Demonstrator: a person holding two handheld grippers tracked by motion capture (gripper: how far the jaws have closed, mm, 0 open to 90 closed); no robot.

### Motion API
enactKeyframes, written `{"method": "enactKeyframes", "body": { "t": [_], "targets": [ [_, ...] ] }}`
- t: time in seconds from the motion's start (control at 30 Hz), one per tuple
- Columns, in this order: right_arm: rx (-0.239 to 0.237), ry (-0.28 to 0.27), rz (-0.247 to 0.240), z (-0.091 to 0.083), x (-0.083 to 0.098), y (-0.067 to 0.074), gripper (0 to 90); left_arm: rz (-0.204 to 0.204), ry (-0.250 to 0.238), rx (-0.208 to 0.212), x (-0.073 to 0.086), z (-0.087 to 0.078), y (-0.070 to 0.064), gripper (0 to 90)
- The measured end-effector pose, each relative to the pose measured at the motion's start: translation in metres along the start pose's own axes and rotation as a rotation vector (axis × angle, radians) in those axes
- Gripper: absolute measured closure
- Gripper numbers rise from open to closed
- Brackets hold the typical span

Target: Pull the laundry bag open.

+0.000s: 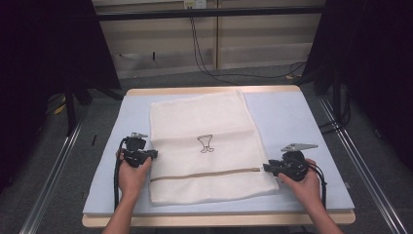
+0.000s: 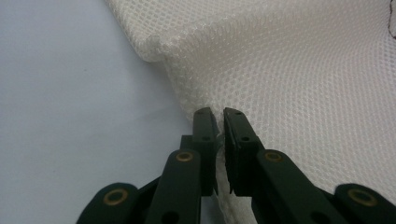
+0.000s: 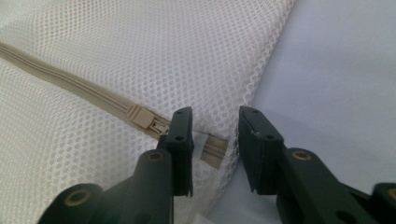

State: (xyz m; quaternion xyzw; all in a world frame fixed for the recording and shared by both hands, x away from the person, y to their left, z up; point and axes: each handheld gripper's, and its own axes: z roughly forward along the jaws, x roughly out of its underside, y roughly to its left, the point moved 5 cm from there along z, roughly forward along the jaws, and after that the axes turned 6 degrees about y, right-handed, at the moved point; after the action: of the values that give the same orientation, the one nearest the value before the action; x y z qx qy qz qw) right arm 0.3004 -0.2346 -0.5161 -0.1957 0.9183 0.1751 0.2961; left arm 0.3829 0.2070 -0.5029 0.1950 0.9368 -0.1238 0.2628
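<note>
Fingers (image 2: pixel 205 128) of the left gripper (image 2: pixel 219 122) pinch a thin fold at the left edge of the white mesh laundry bag (image 2: pixel 289 70), the honeycomb weave puckering between the black pads. Right gripper (image 3: pixel 215 126) fingers (image 3: pixel 180 135) stand narrowly apart, straddling the beige end of the zipper (image 3: pixel 98 100) at the bag's right edge without pressing it; the slider (image 3: pixel 142 116) lies just beside the left one. From above, the bag (image 1: pixel 204 122) lies flat on the table (image 1: pixel 292 117), whose pale blue pad looks soft. A small dark drawing (image 1: pixel 205 143) on the mesh is too small to read. Both forearms are cut off by the bottom frame edge.
</note>
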Motion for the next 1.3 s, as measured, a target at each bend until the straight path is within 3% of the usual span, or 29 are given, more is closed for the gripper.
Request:
{"method": "enactKeyframes", "body": {
  "t": [0.03,0.13,0.17,0.23,0.3,0.33,0.43,0.67,0.77,0.9,0.97,1.07,1.13,1.2,1.3],
  "targets": [
    [-0.02,0.025,0.021,-0.002,0.0,0.001,75.9,0.0,0.001,0.0,0.0,-0.001,0.0,83.7],
    [-0.063,0.035,0.048,-0.002,0.001,0.006,80.1,-0.017,-0.022,-0.002,0.0,-0.003,0.001,82.9],
    [-0.075,0.04,0.052,-0.002,0.001,0.009,80.4,-0.006,-0.025,-0.009,0.0,-0.005,0.002,80.4],
    [-0.078,0.035,0.047,-0.003,0.001,0.012,80.6,-0.016,-0.052,-0.012,-0.002,-0.009,0.0,72.8],
    [-0.066,0.044,0.01,-0.002,0.003,0.018,80.6,-0.031,-0.066,-0.012,-0.002,-0.013,-0.005,63.8],
    [-0.058,0.042,0.001,-0.002,0.003,0.02,80.5,-0.008,-0.064,0.014,-0.002,-0.016,-0.008,63.7],
    [-0.067,0.043,-0.012,-0.002,0.004,0.026,80.5,-0.013,-0.069,0.066,-0.003,-0.02,-0.018,55.4],
    [-0.023,0.029,-0.055,-0.002,0.005,0.029,74.7,0.078,-0.043,0.185,-0.007,-0.021,-0.062,46.7],
    [-0.002,0.001,-0.078,-0.004,0.004,0.028,69.5,0.094,-0.051,0.244,-0.01,-0.017,-0.08,46.0],
    [0.039,-0.052,-0.116,-0.012,0.0,0.026,67.6,0.136,-0.037,0.261,-0.011,-0.013,-0.096,43.6],
    [0.049,-0.064,-0.137,-0.015,0.0,0.026,73.0,0.156,-0.048,0.242,-0.012,-0.013,-0.105,44.2],
    [0.039,-0.076,-0.171,-0.015,0.0,0.028,80.5,0.181,-0.031,0.258,-0.013,-0.011,-0.116,44.7],
    [0.022,-0.076,-0.201,-0.014,0.001,0.031,85.1,0.179,-0.029,0.279,-0.014,-0.008,-0.124,42.5],
    [0.022,-0.072,-0.217,-0.013,0.002,0.033,87.6,0.203,-0.032,0.315,-0.015,-0.005,-0.134,43.0],
    [0.018,-0.074,-0.233,-0.012,0.003,0.034,90.0,0.175,-0.006,0.342,-0.017,-0.002,-0.146,42.8]
  ]
}}
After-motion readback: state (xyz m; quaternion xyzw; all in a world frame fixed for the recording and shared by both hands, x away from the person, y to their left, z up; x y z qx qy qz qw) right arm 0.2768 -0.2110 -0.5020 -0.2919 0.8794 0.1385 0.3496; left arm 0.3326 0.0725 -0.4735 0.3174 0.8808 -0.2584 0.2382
